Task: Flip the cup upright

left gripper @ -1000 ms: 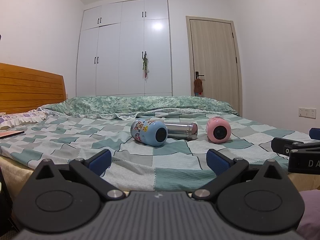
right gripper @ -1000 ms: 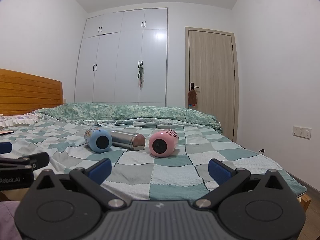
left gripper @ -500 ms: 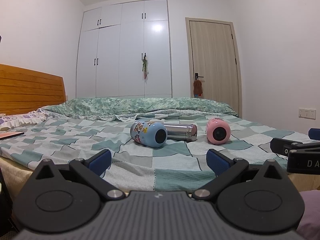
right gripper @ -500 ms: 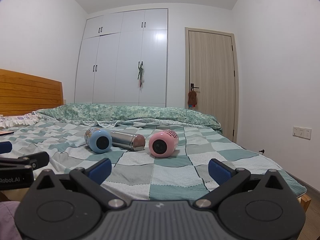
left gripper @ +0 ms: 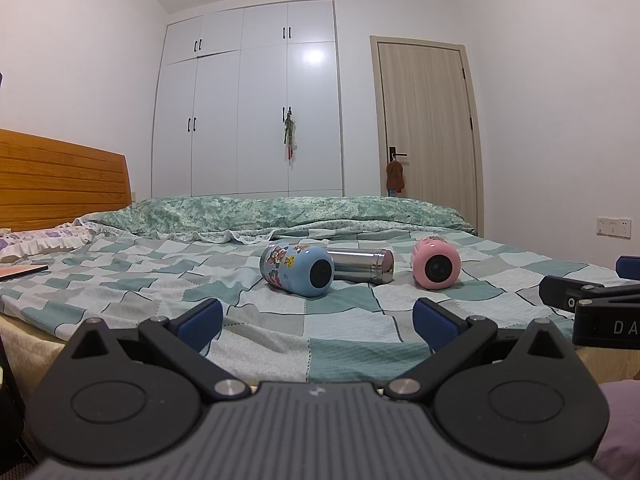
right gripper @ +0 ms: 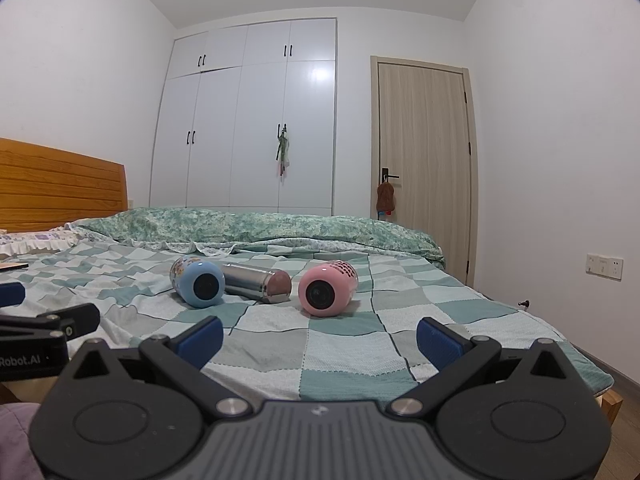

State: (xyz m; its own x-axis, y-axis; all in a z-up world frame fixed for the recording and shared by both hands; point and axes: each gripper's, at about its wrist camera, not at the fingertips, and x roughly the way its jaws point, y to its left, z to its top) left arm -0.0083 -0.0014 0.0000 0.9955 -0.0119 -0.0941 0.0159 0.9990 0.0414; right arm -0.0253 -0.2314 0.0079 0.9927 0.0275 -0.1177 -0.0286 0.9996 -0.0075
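Three cups lie on their sides on the checked bedspread: a blue cup with cartoon stickers, a steel cup behind it and a pink cup. The right wrist view shows the blue cup, the steel cup and the pink cup. My left gripper is open and empty, short of the bed's near edge, in line with the blue cup. My right gripper is open and empty, in front of the pink cup.
A folded green quilt lies across the far side of the bed. The wooden headboard is at the left, a wardrobe and a door behind. A book lies at the bed's left.
Both views have shifted slightly; the cups sit a little lower and closer in the left wrist view. The cups have not moved on the bed. Both grippers stay open.
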